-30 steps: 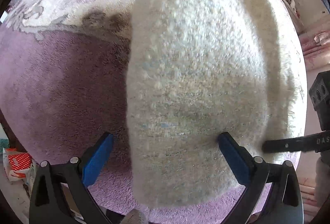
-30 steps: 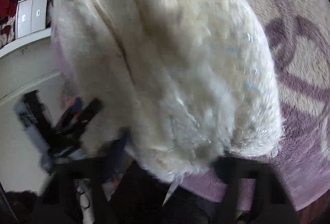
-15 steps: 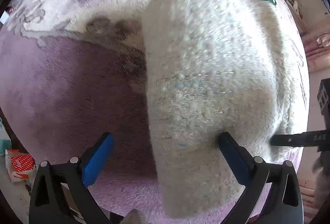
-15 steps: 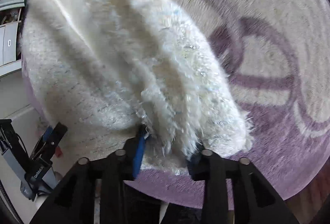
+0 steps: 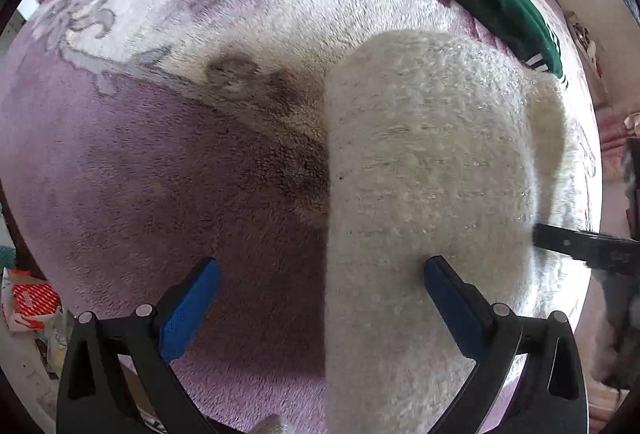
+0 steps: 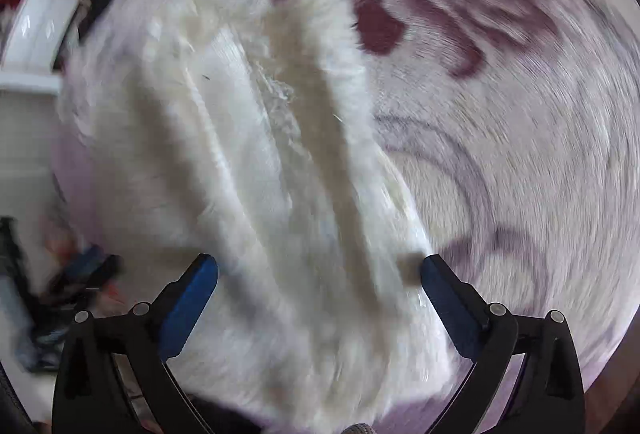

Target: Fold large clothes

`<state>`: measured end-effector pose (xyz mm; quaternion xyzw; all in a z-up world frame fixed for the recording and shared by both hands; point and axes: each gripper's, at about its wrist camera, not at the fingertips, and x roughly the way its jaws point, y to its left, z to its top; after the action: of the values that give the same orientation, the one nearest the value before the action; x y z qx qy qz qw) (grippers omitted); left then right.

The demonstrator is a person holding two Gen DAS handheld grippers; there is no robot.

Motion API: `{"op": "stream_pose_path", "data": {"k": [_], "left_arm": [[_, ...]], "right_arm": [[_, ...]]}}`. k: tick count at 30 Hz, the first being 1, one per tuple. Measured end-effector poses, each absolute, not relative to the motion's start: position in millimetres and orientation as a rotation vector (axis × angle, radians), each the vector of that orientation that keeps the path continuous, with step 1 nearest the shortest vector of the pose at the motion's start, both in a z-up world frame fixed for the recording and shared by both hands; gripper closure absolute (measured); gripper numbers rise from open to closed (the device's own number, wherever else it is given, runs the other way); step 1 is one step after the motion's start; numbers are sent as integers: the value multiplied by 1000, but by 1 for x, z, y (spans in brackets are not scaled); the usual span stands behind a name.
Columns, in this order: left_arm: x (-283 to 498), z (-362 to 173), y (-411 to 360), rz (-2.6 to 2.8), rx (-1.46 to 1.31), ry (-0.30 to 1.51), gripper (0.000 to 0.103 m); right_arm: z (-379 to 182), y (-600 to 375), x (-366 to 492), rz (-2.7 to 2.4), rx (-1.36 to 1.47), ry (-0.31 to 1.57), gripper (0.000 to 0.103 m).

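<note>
Blurring across the right wrist view, fuzzy cream sweater [image 6: 280, 194], folds indistinct.

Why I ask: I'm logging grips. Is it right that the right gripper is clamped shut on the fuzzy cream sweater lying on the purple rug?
Not quite. The right gripper is open, its jaws having just been opening above the cream sweater, pads off it, as the right wrist view shows. The sweater does lie on the purple rug.
</note>
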<state>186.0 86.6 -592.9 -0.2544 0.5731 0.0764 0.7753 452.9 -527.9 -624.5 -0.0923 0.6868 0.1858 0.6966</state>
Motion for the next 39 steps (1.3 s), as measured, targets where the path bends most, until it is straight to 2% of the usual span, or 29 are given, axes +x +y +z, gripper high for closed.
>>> {"op": "stream_pose_path", "data": {"k": [8,12,16,17,19,20,21,23,29,34,39], "left_arm": [[200,-626,101,-14,-787,1204,0],[208,-633,103,-139,-899,1143,0],[219,-617,90,-151,-831,1076,11],[222,-612,90,-140,-822,1061,17],[225,-605,93,-119,-819,1045,28],[225,-602,97,-114,-829,1039,32],[224,-597,102,-113,-841,1037,33],[221,-591,104,-111,-842,1041,33],[244,-554,112,-153,-751,1052,35],[298,-508,118,-230,-682,1041,35],[376,-449,110,-305,-597,1016,35]], "right_arm": [[-677,-585,502,719,126,1744,0],[-693,-590,519,843,195,1793,0],[-691,-591,524,859,220,1770,0],[-689,-595,523,858,251,1760,2],[-688,-596,520,852,349,1752,24],[-683,-598,517,847,401,1739,36],[-679,-600,514,841,420,1727,43],[-665,-609,510,829,461,1700,48],[-623,-625,498,805,582,1625,52],[-576,-651,516,786,678,1541,53],[-519,-678,573,742,779,1443,53]]}}
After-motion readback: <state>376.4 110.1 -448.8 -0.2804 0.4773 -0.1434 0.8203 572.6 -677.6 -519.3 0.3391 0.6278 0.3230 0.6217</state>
